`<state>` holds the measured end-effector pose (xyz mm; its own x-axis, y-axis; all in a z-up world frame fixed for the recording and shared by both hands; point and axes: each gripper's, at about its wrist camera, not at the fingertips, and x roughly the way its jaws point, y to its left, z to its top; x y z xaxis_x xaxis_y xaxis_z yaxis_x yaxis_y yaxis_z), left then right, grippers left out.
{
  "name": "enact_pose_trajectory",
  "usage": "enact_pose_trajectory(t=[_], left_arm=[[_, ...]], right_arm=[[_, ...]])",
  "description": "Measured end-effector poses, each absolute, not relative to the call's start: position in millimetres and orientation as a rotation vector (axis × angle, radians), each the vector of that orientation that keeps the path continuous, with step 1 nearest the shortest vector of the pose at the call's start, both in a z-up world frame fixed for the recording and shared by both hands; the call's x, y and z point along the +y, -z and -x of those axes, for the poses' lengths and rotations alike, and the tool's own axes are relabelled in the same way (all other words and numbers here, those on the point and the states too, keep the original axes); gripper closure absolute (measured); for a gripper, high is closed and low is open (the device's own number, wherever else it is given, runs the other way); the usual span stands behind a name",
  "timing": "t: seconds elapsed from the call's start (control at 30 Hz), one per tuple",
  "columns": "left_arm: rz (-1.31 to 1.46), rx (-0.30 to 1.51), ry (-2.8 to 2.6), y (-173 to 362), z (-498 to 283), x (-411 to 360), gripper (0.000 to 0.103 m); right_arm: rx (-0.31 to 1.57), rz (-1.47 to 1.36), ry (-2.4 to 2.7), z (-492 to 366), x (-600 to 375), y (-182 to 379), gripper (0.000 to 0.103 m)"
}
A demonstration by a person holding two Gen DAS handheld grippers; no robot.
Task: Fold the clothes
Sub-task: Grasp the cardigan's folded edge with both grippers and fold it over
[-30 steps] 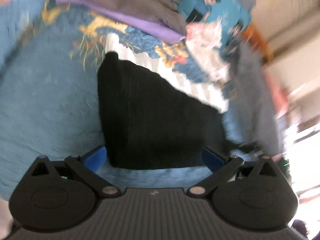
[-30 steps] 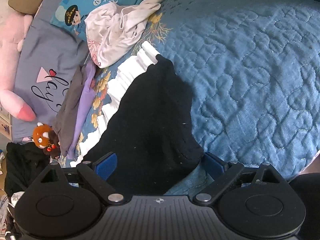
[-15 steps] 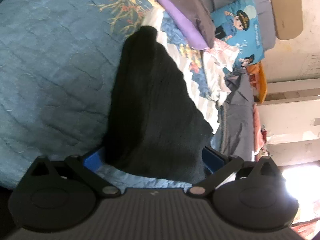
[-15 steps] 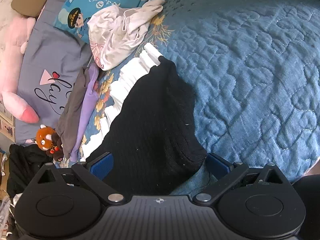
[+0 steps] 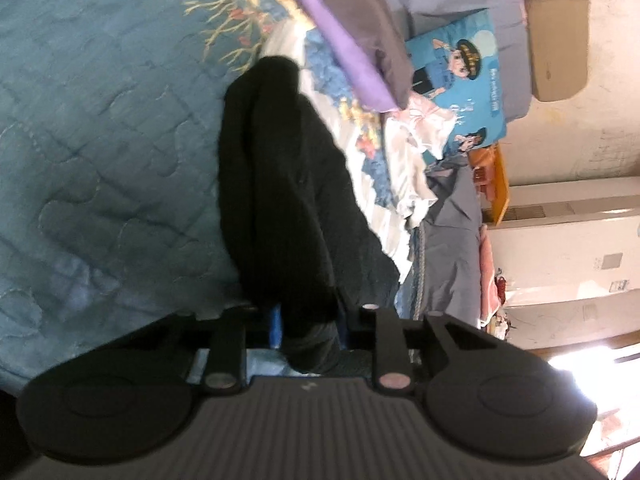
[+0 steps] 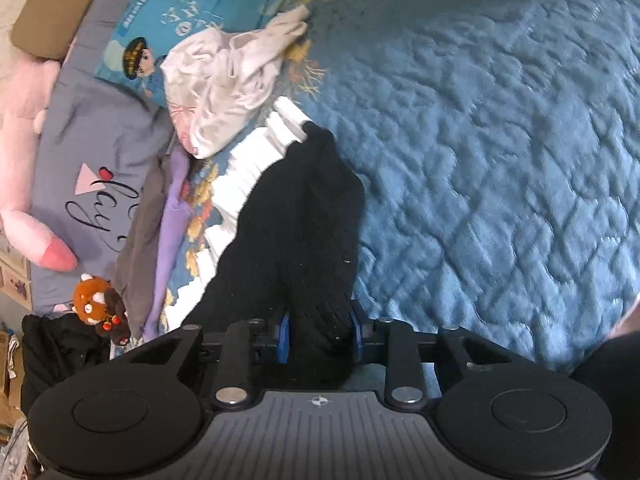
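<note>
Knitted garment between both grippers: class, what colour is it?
Black; clearest in the right wrist view.

The left black plastic two-finger gripper [image 5: 308, 326] has a ribbed grey top plate, two round black discs, silver pivot screws on its link arms, and blue fingers [image 5: 275, 326]. The right black plastic two-finger gripper [image 6: 320, 338] matches it, with a small compass-like mark on its plate.

We read cursive black letters "lay" beside a pink triangle and a small red heart on the grey pillow [image 6: 100, 148]. The blue cartoon pillow [image 6: 180, 24] carries white characters and a line of small print, but we cannot make them out.
</note>
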<state>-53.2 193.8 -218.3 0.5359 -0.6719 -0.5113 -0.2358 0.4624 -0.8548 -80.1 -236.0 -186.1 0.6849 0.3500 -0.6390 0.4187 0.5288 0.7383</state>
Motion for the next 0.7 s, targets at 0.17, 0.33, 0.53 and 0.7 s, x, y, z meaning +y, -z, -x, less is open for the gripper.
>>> enact_pose_trajectory(t=[0.17,0.33,0.53,0.7], left_arm=[[1.054,1.011,0.276,213.2,58.7,197.6,0.079],[0.948,1.03,0.225,200.7,65.5,200.1,0.079],[0.812,1.027,0.188,175.9,76.6,205.3,0.079],[0.763,0.97,0.191,151.6,92.7,221.2,0.07]], right_arm=[[0.833,-1.028,0.076,84.3,-234.8,181.0,0.078],[0.823,-1.027,0.094,85.5,-234.9,178.8,0.081],[0.799,-0.883,0.091,76.1,-224.5,156.2,0.083],[0.737,-0.446,-0.002,48.1,-169.0,105.6,0.084]])
